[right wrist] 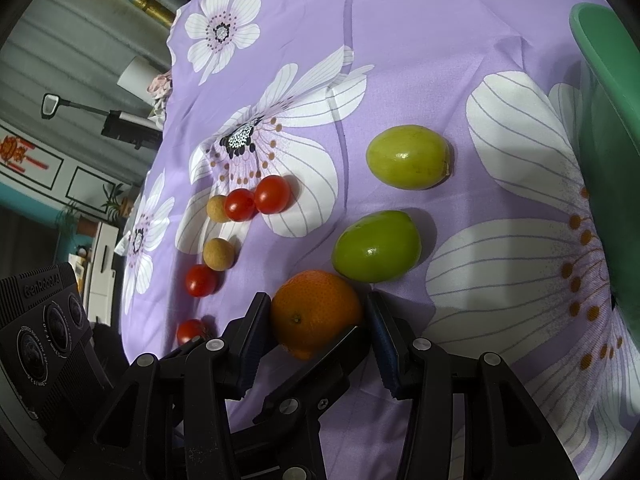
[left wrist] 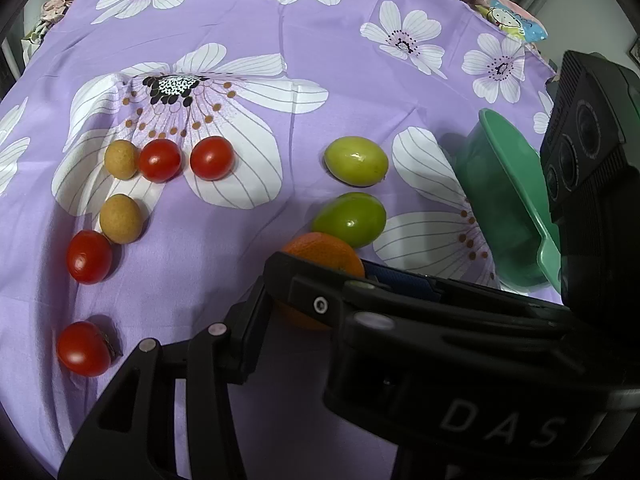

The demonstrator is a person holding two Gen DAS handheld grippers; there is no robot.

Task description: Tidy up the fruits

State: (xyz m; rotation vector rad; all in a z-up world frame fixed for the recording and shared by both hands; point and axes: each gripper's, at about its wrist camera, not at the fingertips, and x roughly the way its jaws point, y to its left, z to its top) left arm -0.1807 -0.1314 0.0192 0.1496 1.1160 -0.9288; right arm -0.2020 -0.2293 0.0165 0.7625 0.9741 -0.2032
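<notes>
Purple floral cloth [right wrist: 400, 40] covers the whole work surface; room clutter shows only past its far edge.

Fruit is loose on the cloth:
- Orange [right wrist: 312, 320] sits nearest.
- 2 green fruits [right wrist: 376, 246] lie in a line behind it. The closer one is just beside the orange, w/ hardly a gap.
- Cherry tomatoes [right wrist: 272, 194] and small tan round fruits [right wrist: 218, 254] are scattered off to the left.
- Green bowl [right wrist: 600, 80] stands at the right edge; its inside isn't visible.

Right gripper [right wrist: 314, 304] is at medium width, w/ a pad against each flank of the orange. It looks clamped, and the orange still rests on the cloth.

Left gripper [left wrist: 256, 320] shows only one finger. The right tool's body blocks the rest, so I can't tell if it's wide or narrow. Nothing seen in it.

Risks from here, as I judge them:
- The hold is out near the fingertips on a round, smooth-ish skin, so a quick lift or tilt could pop the orange out and send it rolling.
- The near green fruit is so close that the right finger could knock it on the way up, and it may roll towards the bowl or off the edge.
- The 2 tools are crowded together, so swinging the right one towards the bowl may clip the left.
- Cloth folds could snag a fingertip and drag other fruit along.
</notes>
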